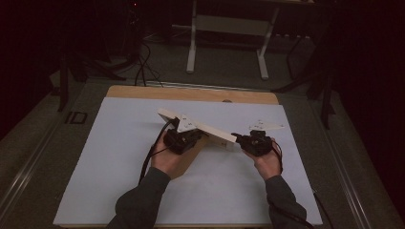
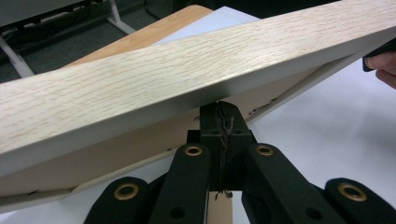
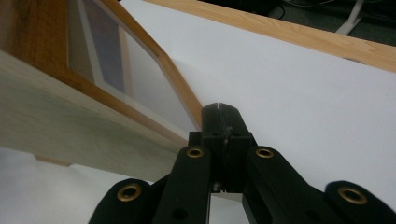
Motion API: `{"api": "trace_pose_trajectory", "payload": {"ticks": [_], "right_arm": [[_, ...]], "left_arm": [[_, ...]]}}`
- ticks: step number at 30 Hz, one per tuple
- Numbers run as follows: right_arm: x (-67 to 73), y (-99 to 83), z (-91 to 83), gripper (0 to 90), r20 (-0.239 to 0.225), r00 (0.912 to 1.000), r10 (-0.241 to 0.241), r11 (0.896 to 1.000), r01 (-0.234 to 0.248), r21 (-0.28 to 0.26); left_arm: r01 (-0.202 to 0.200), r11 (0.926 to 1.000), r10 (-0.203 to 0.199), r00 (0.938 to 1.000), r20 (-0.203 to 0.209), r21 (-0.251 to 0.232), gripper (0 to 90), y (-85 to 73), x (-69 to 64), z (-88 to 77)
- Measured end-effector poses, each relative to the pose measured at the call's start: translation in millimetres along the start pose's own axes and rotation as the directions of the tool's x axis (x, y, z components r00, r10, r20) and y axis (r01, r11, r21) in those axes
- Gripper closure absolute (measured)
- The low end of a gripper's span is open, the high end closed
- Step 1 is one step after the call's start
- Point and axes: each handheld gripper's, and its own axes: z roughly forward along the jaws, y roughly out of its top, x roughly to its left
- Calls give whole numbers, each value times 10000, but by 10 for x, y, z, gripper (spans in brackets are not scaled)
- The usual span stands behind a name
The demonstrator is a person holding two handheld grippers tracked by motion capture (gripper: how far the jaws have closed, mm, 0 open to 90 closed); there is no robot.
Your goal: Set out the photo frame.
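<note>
A light wooden picture frame (image 1: 216, 131) is held tilted above the white sheet between my two grippers. In the left gripper view its pale wood edge (image 2: 187, 70) runs across from lower left to upper right, and my left gripper (image 2: 219, 110) is shut with its tips against the frame's underside. A thin twisted strand shows in the seam between those jaws. My left gripper (image 1: 193, 136) is below the frame's middle. My right gripper (image 1: 238, 139) is at its right end. In the right gripper view, my right gripper (image 3: 219, 108) is shut, tips beside the frame's glazed face (image 3: 107, 70).
A white sheet (image 1: 143, 181) covers most of a wooden table (image 1: 143, 92), whose bare strip shows at the far edge. Beyond it, white desk legs (image 1: 192, 47) stand on a dark floor with cables (image 1: 142, 67). The person's right-hand fingers (image 2: 384, 70) show at the frame's far end.
</note>
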Motion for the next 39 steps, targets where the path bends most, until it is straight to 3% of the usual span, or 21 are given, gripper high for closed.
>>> {"api": "trace_pose_trajectory", "payload": {"ticks": [27,39], "right_arm": [[114,-38,3,900,-522,9984,-206,9998,208,34],[223,-57,30,900,-874,9947,-541,9983,557,152]], "left_arm": [[105,9993,-103,9999,-61,372,900,-17,16,143],[440,9979,-438,9990,-43,469,900,-30,55,212]]}}
